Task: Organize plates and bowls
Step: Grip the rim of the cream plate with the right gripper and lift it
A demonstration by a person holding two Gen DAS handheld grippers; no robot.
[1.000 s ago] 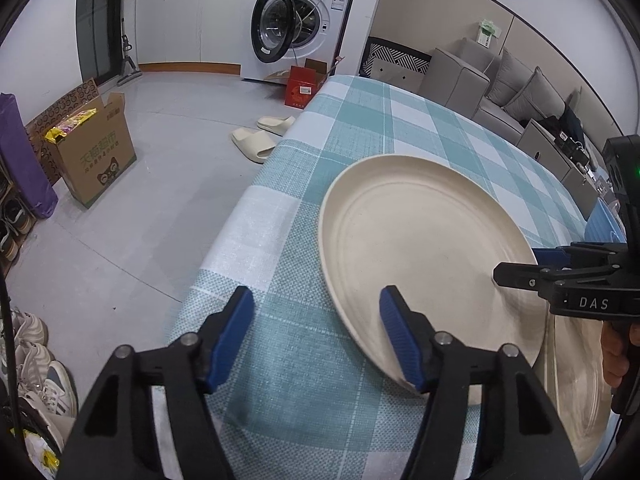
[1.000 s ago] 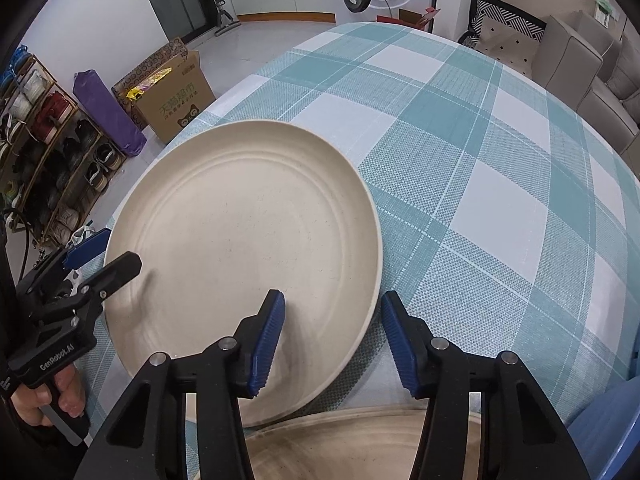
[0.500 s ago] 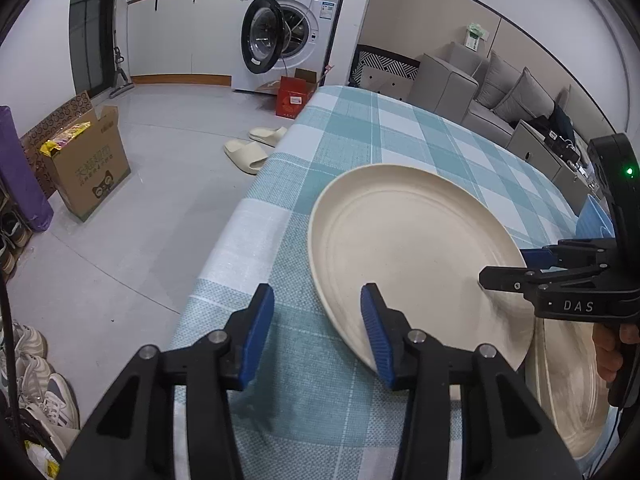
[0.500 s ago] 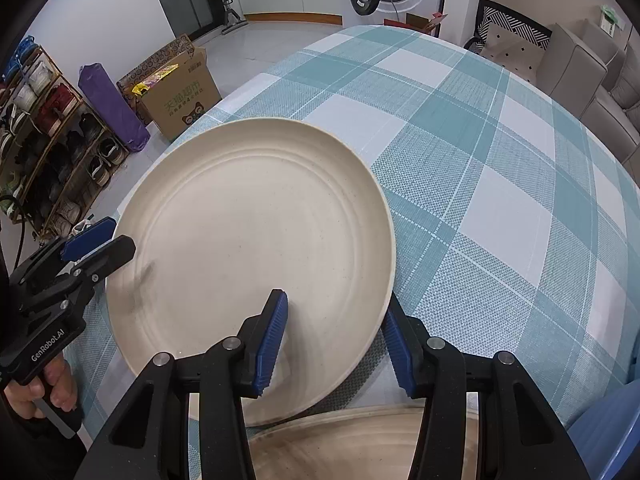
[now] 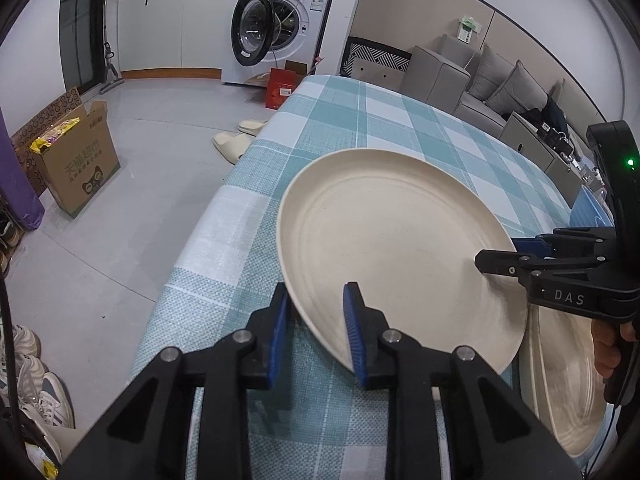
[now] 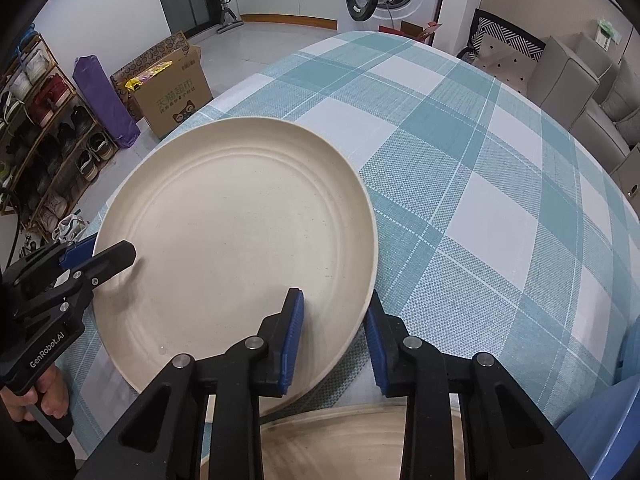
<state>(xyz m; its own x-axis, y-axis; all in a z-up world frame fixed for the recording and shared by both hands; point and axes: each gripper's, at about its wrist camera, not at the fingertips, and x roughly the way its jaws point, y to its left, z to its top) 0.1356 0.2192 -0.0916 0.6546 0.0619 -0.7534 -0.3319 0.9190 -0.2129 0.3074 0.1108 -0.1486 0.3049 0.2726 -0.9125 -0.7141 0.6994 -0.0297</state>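
Both sets of jaws have just been closing on the cream plate: the left gripper pinches its rim at lower centre of the left view, and the right gripper grips the opposite rim. The plate sits tilted over the checked desk with a second plate just below it in frame, so lifting or stacking looks next.

- My second plate is blurred and partly covered by the cream plate and the right tongs.
- From the right wrist, that second plate is cut off at the bottom edge, behind my tongs' arms.
- The blue thing at the right edge: cropped, I can't tell what it is.
- The hand on the right handle is mostly hidden.
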